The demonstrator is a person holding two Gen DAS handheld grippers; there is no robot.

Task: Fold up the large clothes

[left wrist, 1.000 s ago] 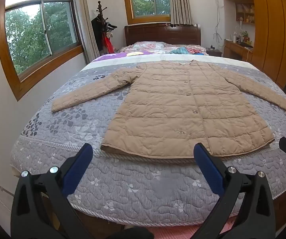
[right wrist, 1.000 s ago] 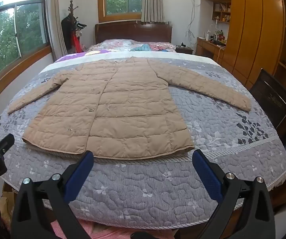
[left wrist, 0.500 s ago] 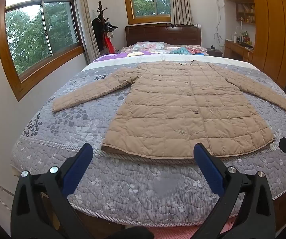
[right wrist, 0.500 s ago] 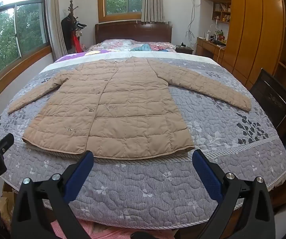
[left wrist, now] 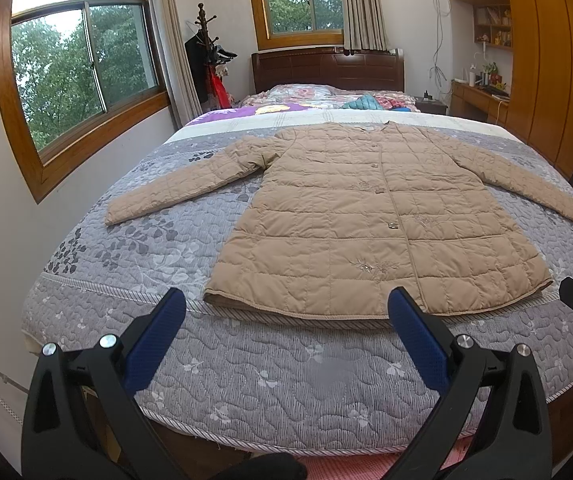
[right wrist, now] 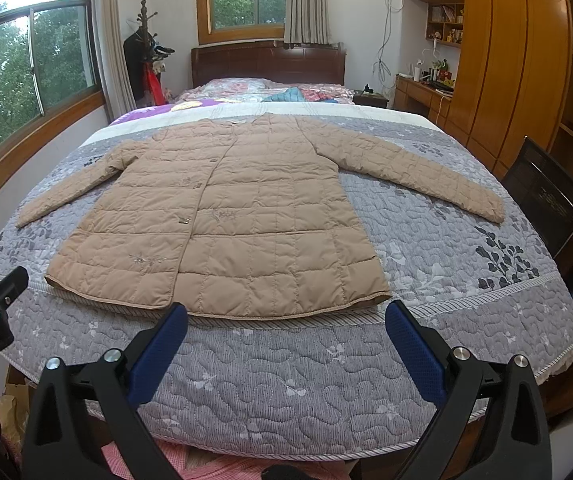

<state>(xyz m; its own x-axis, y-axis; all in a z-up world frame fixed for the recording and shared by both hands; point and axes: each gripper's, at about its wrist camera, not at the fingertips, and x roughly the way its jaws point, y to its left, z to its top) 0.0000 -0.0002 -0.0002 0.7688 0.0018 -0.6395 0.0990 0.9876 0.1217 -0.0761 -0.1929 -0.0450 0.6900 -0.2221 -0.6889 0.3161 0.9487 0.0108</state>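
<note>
A: One coat (left wrist: pixel 382 216) to fold, a tan quilted one. It lay flat, front up, across the middle of the frame on the grey quilted bedspread (left wrist: pixel 246 376), both sleeves spread out to the sides, hem nearest us.

B: How did we judge it'd handle?

A: Puffy and soft, prob. light but bulky; shell looked slick, so it could slide or spring back from a fold. We reckoned the sleeve cuffs and hem corners were the best places to pinch, approx. at the stitched edge.

B: And our grippers?

A: Left gripper (left wrist: pixel 286 312) gaped wide at the bottom of its frame, holding nothing, touching nothing. Right gripper (right wrist: pixel 286 318) was the same: jaws spread wide, short of the hem, w/ bare bedspread between.
</note>
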